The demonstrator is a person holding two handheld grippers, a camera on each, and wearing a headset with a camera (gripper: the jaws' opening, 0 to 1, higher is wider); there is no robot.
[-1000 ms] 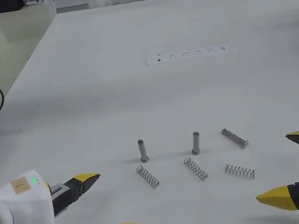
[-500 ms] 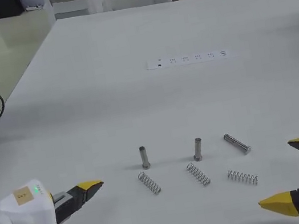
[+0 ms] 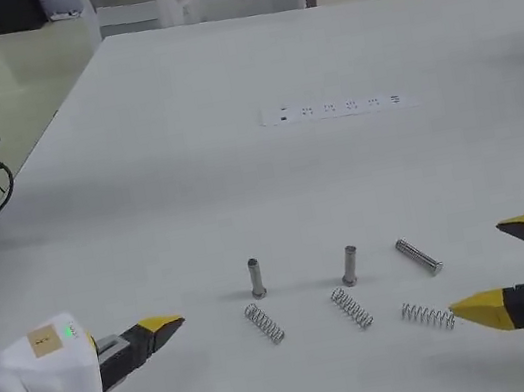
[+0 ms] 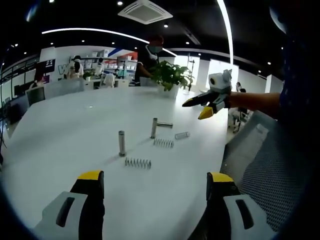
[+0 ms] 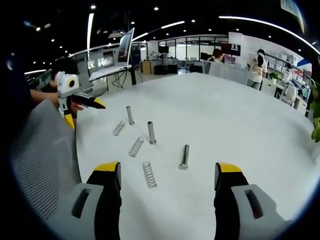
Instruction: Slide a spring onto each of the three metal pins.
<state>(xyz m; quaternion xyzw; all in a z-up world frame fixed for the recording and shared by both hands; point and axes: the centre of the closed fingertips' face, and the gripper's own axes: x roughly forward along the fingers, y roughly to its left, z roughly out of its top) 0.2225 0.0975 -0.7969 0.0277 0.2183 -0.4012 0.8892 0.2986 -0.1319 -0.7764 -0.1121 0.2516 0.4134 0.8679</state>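
Across the pale surface (image 3: 235, 160) 3 metal pins sit in a row: the left pin (image 3: 255, 278) and the middle pin (image 3: 351, 266) stand upright on their heads, while the right pin (image 3: 418, 257) lies on its side. Each has its own coil just in front of it and apart from it: the left spring (image 3: 264, 323), the middle spring (image 3: 351, 308) and the right spring (image 3: 427, 315). This looks like a pairing laid out for easy reach. No spring is on a pin yet. The right tool (image 3: 488, 266) is spread wide and empty, its near tip just beside the right spring, likely lining up a pick. The left tool (image 3: 210, 373), equally wide and empty, waits well apart from the left spring, perhaps to steady a pin.
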